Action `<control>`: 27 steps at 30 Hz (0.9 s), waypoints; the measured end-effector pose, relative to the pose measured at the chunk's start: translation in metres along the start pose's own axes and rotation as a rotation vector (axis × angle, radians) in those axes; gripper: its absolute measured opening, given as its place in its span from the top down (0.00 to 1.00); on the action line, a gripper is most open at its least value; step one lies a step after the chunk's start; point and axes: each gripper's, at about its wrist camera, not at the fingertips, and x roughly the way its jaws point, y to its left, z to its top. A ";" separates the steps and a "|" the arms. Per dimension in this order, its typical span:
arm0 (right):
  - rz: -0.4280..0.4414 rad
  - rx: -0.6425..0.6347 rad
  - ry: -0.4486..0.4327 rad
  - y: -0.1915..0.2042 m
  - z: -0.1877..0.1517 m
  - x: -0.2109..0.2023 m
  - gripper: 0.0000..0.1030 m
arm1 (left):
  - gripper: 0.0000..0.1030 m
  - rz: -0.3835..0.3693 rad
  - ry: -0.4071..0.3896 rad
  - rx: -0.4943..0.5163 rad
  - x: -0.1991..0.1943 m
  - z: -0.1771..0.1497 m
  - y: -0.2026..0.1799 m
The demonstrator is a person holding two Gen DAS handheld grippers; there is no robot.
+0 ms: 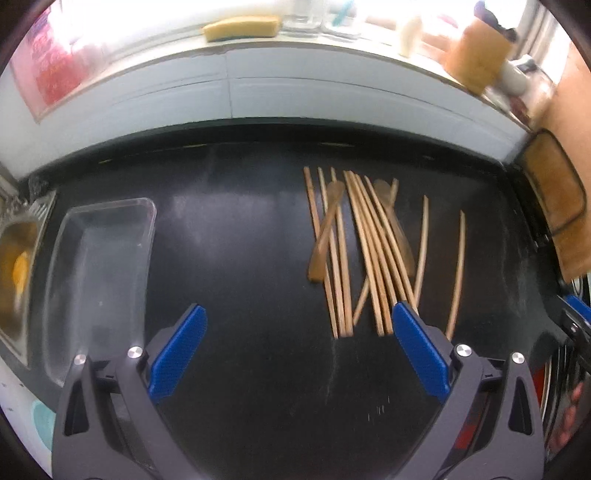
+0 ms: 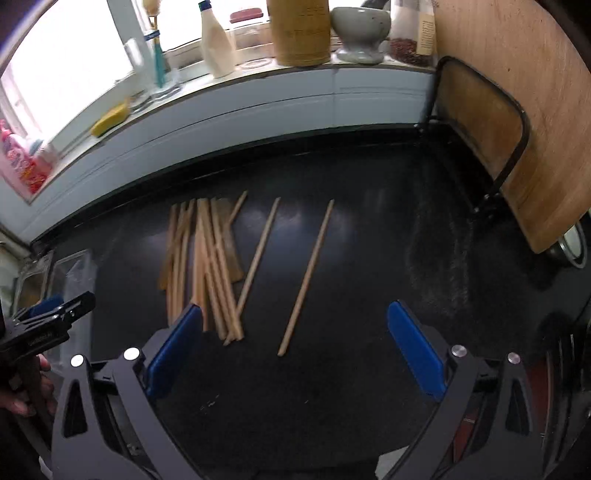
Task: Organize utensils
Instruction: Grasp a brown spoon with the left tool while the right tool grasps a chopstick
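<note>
A pile of wooden chopsticks (image 1: 369, 251) with two flat wooden spatulas (image 1: 327, 229) lies on the black counter, right of centre in the left wrist view. Two single chopsticks (image 1: 457, 273) lie apart to its right. A clear plastic tray (image 1: 99, 273) stands at the left, empty. My left gripper (image 1: 299, 314) is open above the counter, its right finger (image 1: 417, 347) by the pile's near ends. My right gripper (image 2: 295, 314) is open; a lone chopstick (image 2: 306, 280) lies between its fingers, with the pile (image 2: 207, 266) beside its left finger.
A sink (image 1: 16, 258) lies left of the tray. A wooden board (image 2: 517, 110) and a black-framed rack (image 2: 480, 122) stand at the right. The sill holds a sponge (image 1: 240, 27), bottles and jars. The left gripper (image 2: 48, 325) shows at the right view's left edge.
</note>
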 end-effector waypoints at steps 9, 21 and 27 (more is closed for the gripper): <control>-0.029 -0.035 0.085 0.006 0.001 0.062 0.06 | 0.05 0.018 -0.015 0.119 0.071 0.026 -0.016; -0.059 0.046 0.157 -0.014 0.013 0.126 0.06 | 0.20 0.041 0.031 0.259 0.161 0.048 -0.024; -0.067 0.069 0.183 -0.025 0.012 0.157 0.06 | 0.24 -0.004 -0.027 0.317 0.164 0.050 -0.025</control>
